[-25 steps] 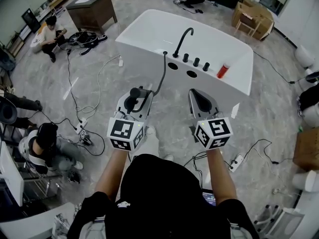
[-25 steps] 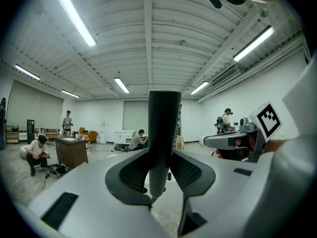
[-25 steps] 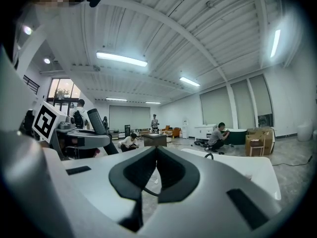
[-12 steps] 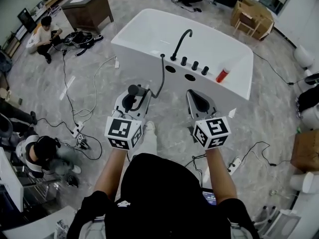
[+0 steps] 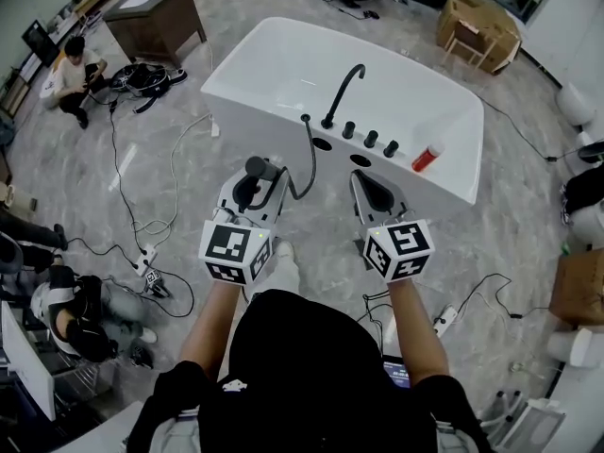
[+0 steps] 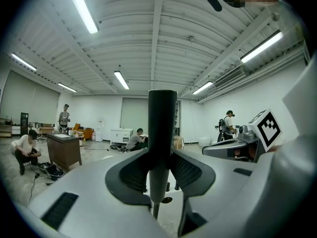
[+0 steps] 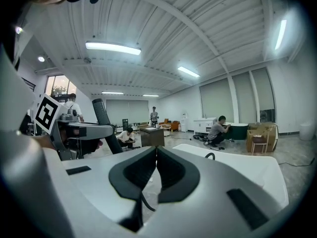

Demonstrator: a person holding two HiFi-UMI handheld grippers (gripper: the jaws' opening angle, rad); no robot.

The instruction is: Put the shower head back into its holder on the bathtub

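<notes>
The black shower head (image 5: 253, 179) stands upright between my left gripper's (image 5: 251, 183) pads, which are shut on its handle (image 6: 162, 133). Its black hose (image 5: 310, 155) curves up to the deck of the white bathtub (image 5: 283, 59). On that deck stand a curved black faucet (image 5: 343, 88), three black knobs (image 5: 371, 139), two dark oval openings (image 5: 322, 143) and a red bottle (image 5: 427, 156). My right gripper (image 5: 364, 181) hangs beside the left one, short of the tub's near wall. Its jaws (image 7: 156, 155) are shut and hold nothing.
Cables (image 5: 142, 225) and a power strip (image 5: 151, 262) lie on the marble floor at left, where people sit (image 5: 66, 69). A brown desk (image 5: 151, 12) stands at the far left and cardboard boxes (image 5: 477, 26) at the far right. Another power strip (image 5: 444, 321) lies at right.
Both grippers have moved forward toward the bathtub together, so the tub's near wall now sits closer to them. The left still holds the shower head, and the right stays shut.
</notes>
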